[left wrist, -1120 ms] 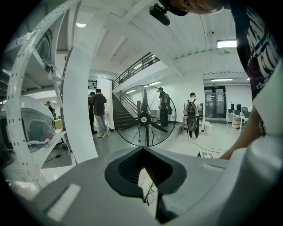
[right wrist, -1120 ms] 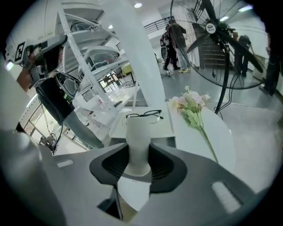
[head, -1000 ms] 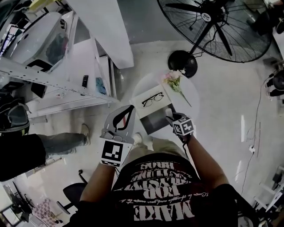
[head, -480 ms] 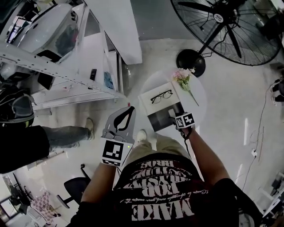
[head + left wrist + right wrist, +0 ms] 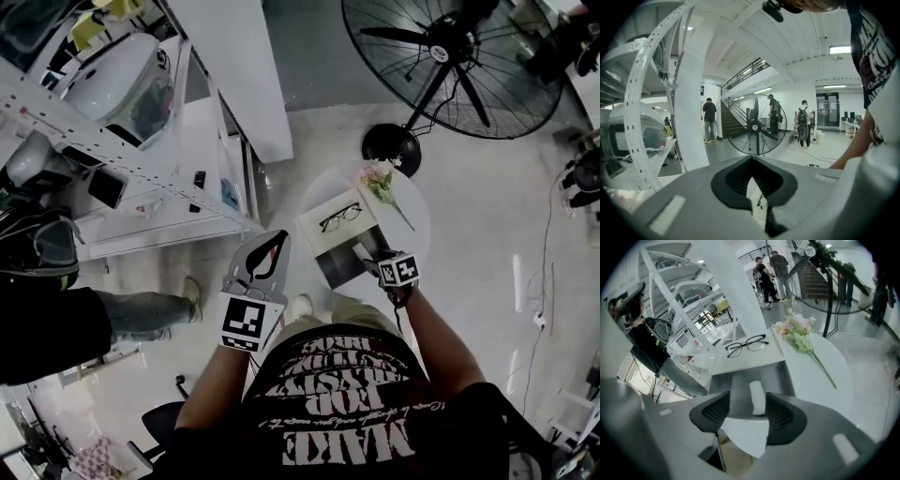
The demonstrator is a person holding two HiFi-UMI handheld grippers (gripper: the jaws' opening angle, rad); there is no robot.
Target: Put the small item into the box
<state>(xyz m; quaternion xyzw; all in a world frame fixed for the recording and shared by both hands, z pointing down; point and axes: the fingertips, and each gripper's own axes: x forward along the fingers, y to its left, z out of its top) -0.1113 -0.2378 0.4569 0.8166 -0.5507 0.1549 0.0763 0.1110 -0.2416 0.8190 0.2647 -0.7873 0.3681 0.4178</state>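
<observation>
The small item, a white roll, lies inside the open grey box on the round white table. My right gripper points down over the box's near edge, and its jaws have just been opening. The roll sits between them, close to the right pad, with a clear gap on the left. In the head view my right gripper hides the roll at the box. My left gripper hangs left of the table with its tips together on nothing; the left gripper view shows the same.
Black-framed glasses rest on the box's white lid. A flower sprig lies across the table. Behind it stands a big floor fan. White shelving is at left, and a bystander's leg.
The right gripper has dipped a little at the box's near edge. The left gripper has drifted slightly sideways. The head view has shifted.
</observation>
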